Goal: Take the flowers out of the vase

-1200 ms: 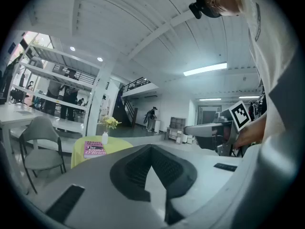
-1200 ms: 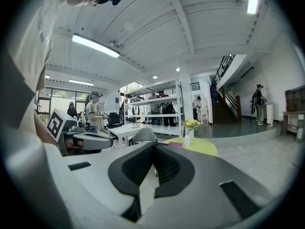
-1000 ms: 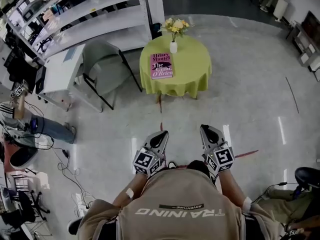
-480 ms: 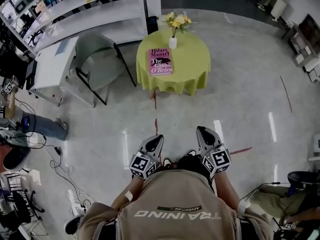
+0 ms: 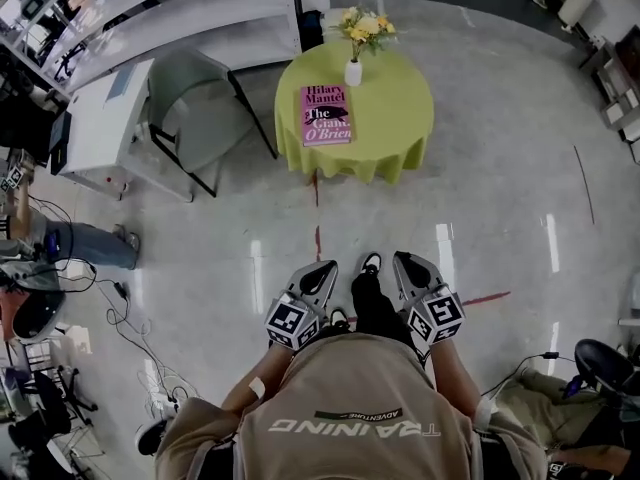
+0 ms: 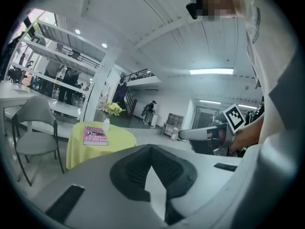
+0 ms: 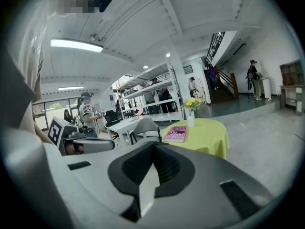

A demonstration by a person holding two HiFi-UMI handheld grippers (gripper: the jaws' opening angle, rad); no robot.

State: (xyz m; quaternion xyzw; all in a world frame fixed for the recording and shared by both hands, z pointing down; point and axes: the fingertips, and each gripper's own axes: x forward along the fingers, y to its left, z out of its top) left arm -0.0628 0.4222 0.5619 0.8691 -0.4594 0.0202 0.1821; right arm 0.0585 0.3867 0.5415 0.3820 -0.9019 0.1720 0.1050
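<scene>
Yellow flowers (image 5: 365, 26) stand in a small white vase (image 5: 353, 73) at the far edge of a round table (image 5: 400, 118) with a yellow-green cloth. A pink book (image 5: 326, 115) lies beside the vase. My left gripper (image 5: 325, 268) and right gripper (image 5: 405, 260) are held side by side close to my chest, far short of the table, both shut and empty. The left gripper view shows the flowers (image 6: 113, 109) and table (image 6: 121, 138) in the distance, as does the right gripper view, with flowers (image 7: 193, 104) and book (image 7: 177, 133).
A grey chair (image 5: 200, 108) and a white desk (image 5: 100, 128) stand left of the table, with long shelving (image 5: 180, 18) behind. A seated person (image 5: 70, 243) and floor cables (image 5: 130, 318) are at the left. Red tape marks (image 5: 318, 240) run across the polished floor.
A shoe has stepped forward between the two grippers. Both grippers have shifted a little with the walking body. Their jaws stay shut.
</scene>
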